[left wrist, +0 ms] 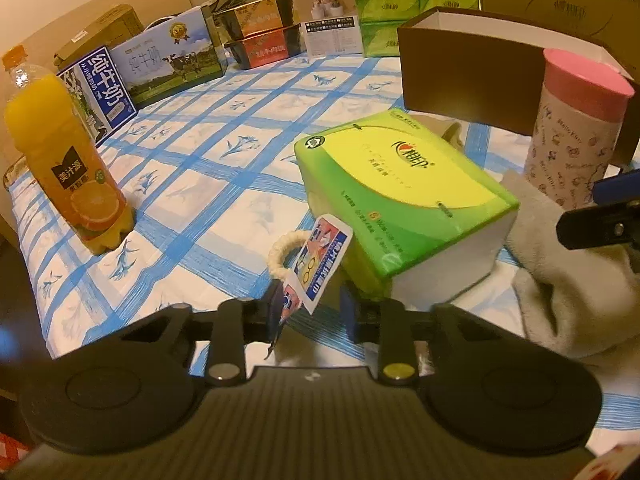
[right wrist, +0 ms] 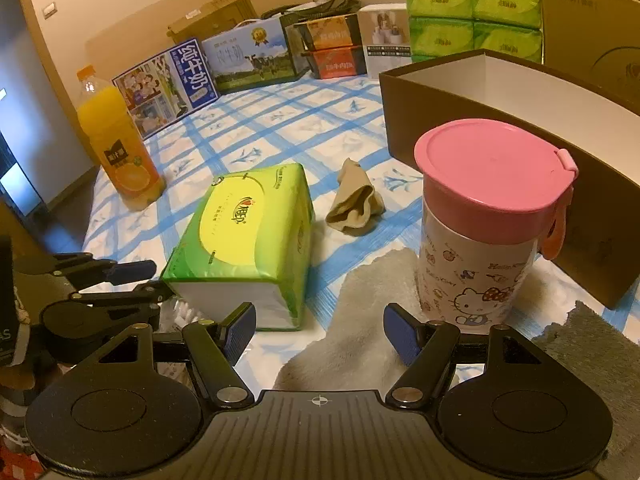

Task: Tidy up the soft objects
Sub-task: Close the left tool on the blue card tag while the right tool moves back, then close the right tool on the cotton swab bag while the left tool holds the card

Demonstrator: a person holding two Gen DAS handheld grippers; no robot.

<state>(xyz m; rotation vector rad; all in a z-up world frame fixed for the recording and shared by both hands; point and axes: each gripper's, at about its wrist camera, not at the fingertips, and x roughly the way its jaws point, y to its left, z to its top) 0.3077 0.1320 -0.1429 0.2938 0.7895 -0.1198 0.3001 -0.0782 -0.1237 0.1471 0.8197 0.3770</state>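
Cream hair tie (left wrist: pixel 285 250) with a printed card tag, lettering too small to read, sits between the narrowed left gripper (left wrist: pixel 310 309) jaws, beside the green tissue pack (left wrist: pixel 404 196); whether they pinch it I cannot tell. Right gripper (right wrist: pixel 319 330) gapes empty over a grey towel (right wrist: pixel 360 340), near the "Hello Kitty" cup (right wrist: pixel 480 248) mid-bed (right wrist: pixel 280 128).

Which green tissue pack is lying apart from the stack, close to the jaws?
The single green tissue pack lying flat on the blue-checked bedsheet, beside the Hello Kitty cup. The other green packs are stacked at the back behind the brown box.
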